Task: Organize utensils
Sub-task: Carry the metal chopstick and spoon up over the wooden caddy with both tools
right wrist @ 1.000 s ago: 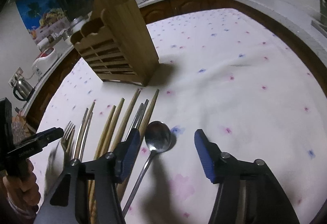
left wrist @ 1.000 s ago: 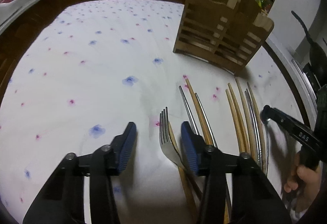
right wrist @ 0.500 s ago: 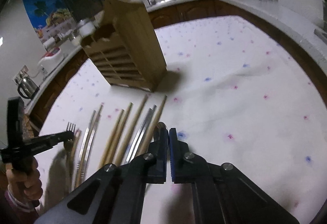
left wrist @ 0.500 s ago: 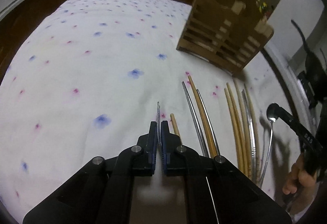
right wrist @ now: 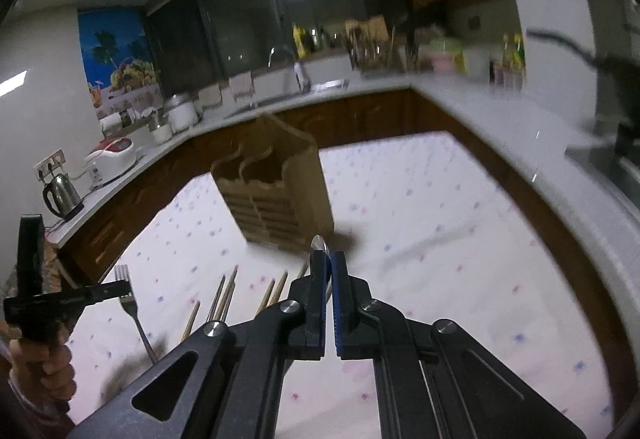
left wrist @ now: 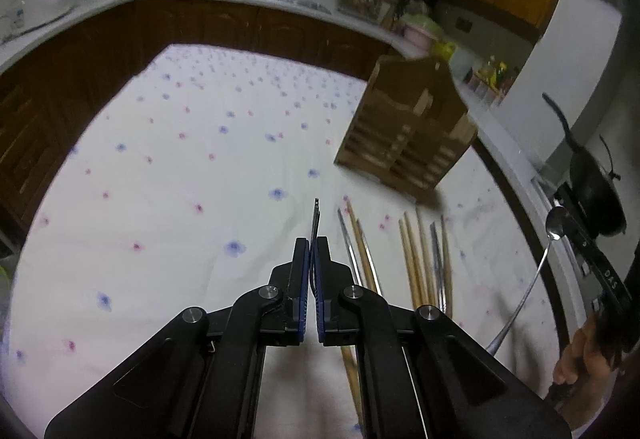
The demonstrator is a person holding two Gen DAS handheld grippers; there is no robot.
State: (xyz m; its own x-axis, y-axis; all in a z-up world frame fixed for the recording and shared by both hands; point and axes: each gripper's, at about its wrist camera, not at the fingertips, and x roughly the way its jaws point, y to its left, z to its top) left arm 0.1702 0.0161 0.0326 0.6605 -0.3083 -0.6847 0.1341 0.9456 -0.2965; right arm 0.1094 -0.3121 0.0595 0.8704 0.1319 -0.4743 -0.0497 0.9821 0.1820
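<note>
Both tools were up off the table at once: the left gripper was clamped tight on the fork, the right gripper pinched just as tight on the spoon, and both pieces hung above the near side of the flowered tablecloth. Thin polished steel, that; I judged it light and stiff but slick, apt to swivel when held this close to the head, so a hold nearer the middle of the handle looked safer. The chopsticks lay in a row toward the near right edge, wood and metal mixed, light and likely to roll. The wooden holder stood toward the far right corner. Its slots were blurred; what was inside I couldn't make out. From each gripper's own camera its utensil showed only edge-on.
</note>
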